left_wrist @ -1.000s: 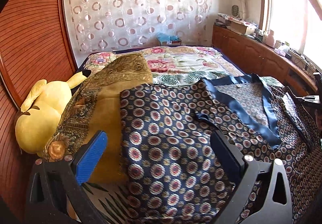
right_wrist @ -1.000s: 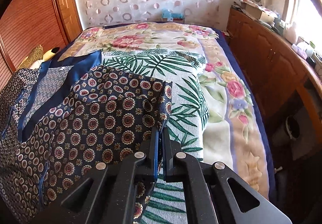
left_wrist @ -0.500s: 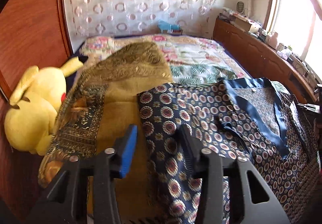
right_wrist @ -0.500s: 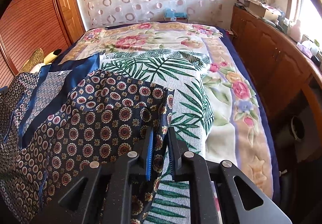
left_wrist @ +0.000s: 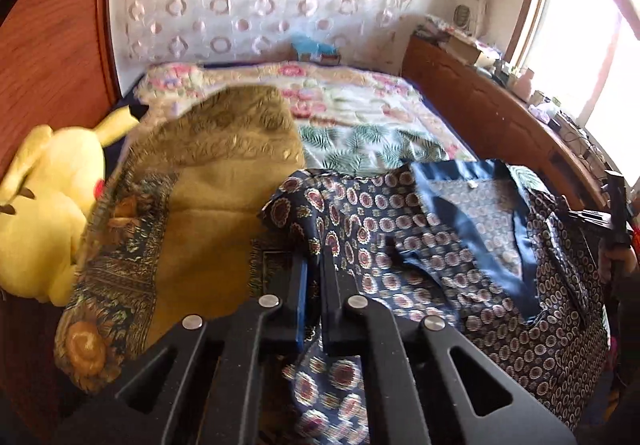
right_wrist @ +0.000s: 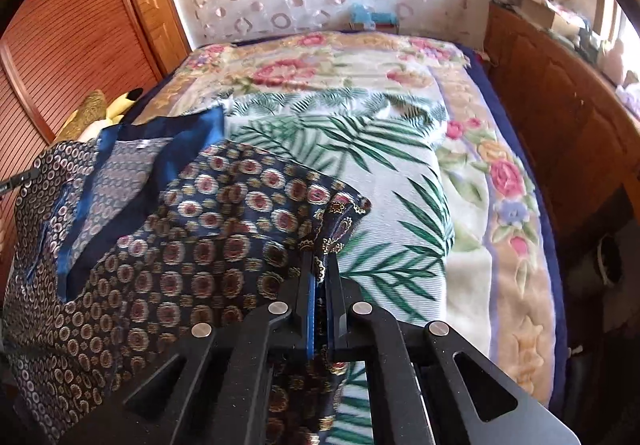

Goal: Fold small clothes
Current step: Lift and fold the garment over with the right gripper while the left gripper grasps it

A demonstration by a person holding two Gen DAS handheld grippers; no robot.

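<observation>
A dark blue garment (left_wrist: 400,229) with round red-and-gold medallions and a plain blue collar band lies spread on the bed. My left gripper (left_wrist: 316,265) is closing its jaws on the garment's left edge, and the cloth is pinched between the pads and bunches up there. In the right wrist view the same garment (right_wrist: 200,237) fills the left half. My right gripper (right_wrist: 319,265) is closing on the garment's right corner, with a fold of the cloth standing up between the pads. The right gripper's tool (left_wrist: 612,221) shows at the left view's far right edge.
A yellow plush toy (left_wrist: 48,205) and an ochre patterned cloth (left_wrist: 208,197) lie left of the garment. A floral and palm-leaf bedspread (right_wrist: 400,149) covers the bed. A wooden cabinet (right_wrist: 560,93) runs along the right side, and a slatted wooden wardrobe (right_wrist: 60,45) stands at the left.
My left gripper slid left to the garment's edge and its wide-open jaws closed on the cloth. My right gripper briefly loosened, then closed again on the corner, which now stands lifted.
</observation>
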